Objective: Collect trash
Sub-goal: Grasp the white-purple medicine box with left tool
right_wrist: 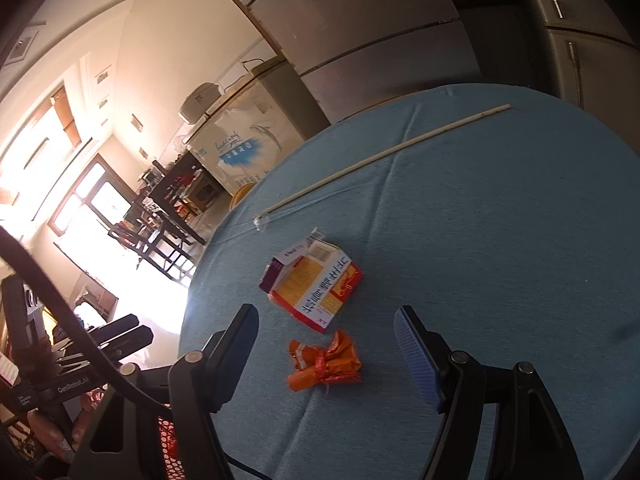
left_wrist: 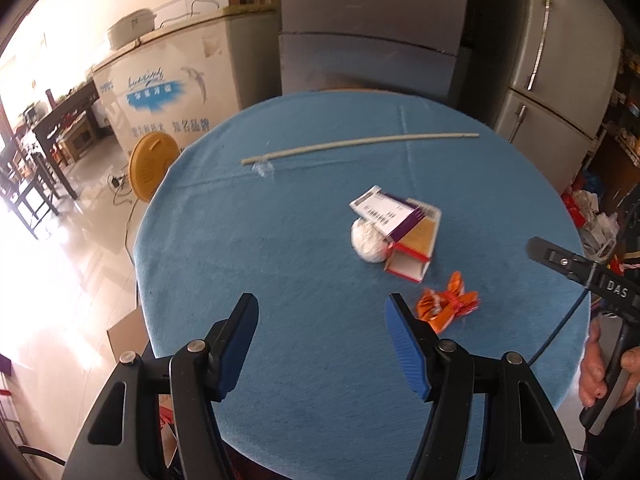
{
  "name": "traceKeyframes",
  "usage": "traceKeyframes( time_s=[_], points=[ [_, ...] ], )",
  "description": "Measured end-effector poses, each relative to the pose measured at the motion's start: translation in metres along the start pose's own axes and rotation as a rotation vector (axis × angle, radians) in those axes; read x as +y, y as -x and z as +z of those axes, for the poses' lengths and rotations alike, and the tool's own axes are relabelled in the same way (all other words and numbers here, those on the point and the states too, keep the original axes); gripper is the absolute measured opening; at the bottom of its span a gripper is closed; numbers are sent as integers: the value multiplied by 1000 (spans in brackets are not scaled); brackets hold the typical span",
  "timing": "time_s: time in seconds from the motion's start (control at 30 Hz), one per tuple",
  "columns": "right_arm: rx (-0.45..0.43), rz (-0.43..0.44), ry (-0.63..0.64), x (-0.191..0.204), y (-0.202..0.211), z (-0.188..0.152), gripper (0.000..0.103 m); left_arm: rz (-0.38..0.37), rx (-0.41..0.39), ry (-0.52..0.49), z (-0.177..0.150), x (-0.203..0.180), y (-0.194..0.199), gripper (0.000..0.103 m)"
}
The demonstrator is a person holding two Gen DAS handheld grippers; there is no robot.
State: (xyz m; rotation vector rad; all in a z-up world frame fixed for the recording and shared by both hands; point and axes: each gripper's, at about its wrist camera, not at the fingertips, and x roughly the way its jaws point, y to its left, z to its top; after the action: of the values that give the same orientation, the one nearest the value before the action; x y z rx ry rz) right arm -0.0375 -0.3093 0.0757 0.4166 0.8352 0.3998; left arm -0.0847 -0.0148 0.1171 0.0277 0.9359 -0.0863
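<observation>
Inspection of the round bench [left_wrist: 280,220] under its blue cloth finds all visible trash uncollected.

Left to right in the left wrist view: a long pale stick [left_wrist: 360,145] lies across the far side, from about ten o'clock to one o'clock of the bench top, with a small clear scrap [left_wrist: 264,169] touching its left end. Right of centre sits a white crumpled ball [left_wrist: 366,242], touching two flattened cartons: a purple-and-white box [left_wrist: 390,216] lying partly over a red-and-yellow box [left_wrist: 416,250]. Just beside these, toward four o'clock, lies an orange wrapper [left_wrist: 448,306].

The left tongs [left_wrist: 322,338] stand apart and empty, hovering over bare cloth at about six o'clock, with the wrapper just off the right finger. The right tongs [right_wrist: 326,354] also stand apart, nothing clamped; in the right wrist view the orange wrapper [right_wrist: 324,362] shows between the fingers, though whether the tongs are level with it or above it cannot be told.

A red mesh container [right_wrist: 166,440], possibly a bin, shows below the bench edge at seven o'clock; its contents are not visible.

Judgement: the task looks at or near its start. Nothing on the bench is held, and every item remains to be lifted. The wrapper appears the likeliest first pick for the right tongs.
</observation>
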Motion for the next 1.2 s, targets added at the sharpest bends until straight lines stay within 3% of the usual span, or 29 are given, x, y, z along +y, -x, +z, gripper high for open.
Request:
traceKeyframes(
  time_s=[0.13, 0.33, 0.6, 0.77, 0.9, 1.2],
  points=[
    [27, -28, 7, -4, -7, -5, 74, 1, 37, 4, -4, 3, -13, 66],
    [108, 5, -5, -3, -35, -13, 74, -7, 53, 1, -3, 3, -23, 66],
    [223, 9, 22, 12, -72, -31, 74, -42, 68, 24, 16, 15, -30, 66],
    [241, -11, 65, 21, -80, -40, 74, -161, 116, 19, 48, 15, -46, 66],
    [244, -40, 126, 33, -87, -46, 76, -302, 189, 48, 79, 11, -73, 67],
    [230, -110, 232, 50, -99, -56, 79, -485, 368, 160, 122, -13, -143, 69]
  ],
)
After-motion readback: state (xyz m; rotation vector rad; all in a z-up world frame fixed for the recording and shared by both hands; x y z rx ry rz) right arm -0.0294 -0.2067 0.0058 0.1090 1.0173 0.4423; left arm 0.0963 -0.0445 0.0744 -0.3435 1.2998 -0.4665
